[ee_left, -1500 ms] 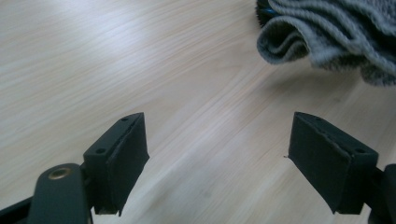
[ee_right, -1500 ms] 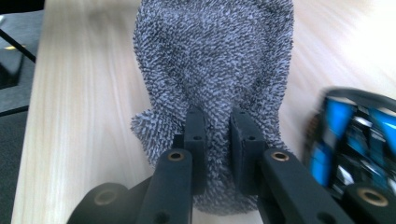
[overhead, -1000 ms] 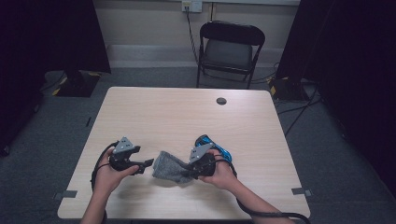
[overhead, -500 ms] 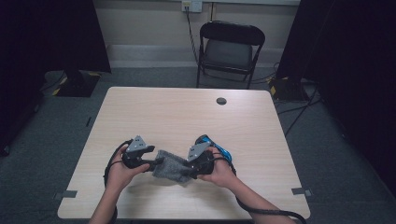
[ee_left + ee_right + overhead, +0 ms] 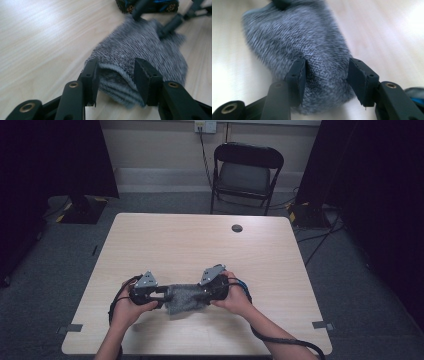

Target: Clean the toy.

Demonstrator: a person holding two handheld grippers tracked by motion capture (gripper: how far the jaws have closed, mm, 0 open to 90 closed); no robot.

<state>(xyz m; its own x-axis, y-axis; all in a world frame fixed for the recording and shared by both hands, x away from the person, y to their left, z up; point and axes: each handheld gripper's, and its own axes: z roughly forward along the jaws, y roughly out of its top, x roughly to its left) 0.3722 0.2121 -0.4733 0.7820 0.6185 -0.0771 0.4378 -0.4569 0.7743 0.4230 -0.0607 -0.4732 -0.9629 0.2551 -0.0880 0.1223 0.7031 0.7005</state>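
Note:
A grey knitted cloth (image 5: 185, 298) lies bunched on the wooden table (image 5: 210, 245) near its front edge, between my two grippers. My left gripper (image 5: 166, 295) points right at the cloth's left end; its jaws have just been closing and now stand open around the folded edge of the cloth (image 5: 145, 45), which is not squeezed. My right gripper (image 5: 201, 295) points left at the other end. Its jaws have just been opening and now stand open, with the cloth (image 5: 299, 35) lying loose between them. In their own views the left gripper (image 5: 116, 75) and right gripper (image 5: 325, 75) both straddle fabric.
A black cable hole (image 5: 237, 228) sits toward the table's back edge. A folding chair (image 5: 247, 170) stands behind the table. Black and blue cables (image 5: 242, 287) trail from the grippers by my hands. Dark curtains hang at both sides.
My left gripper moved right to the cloth's left end and its jaws narrowed around the edge. The right gripper's jaws spread apart and let go of the cloth.

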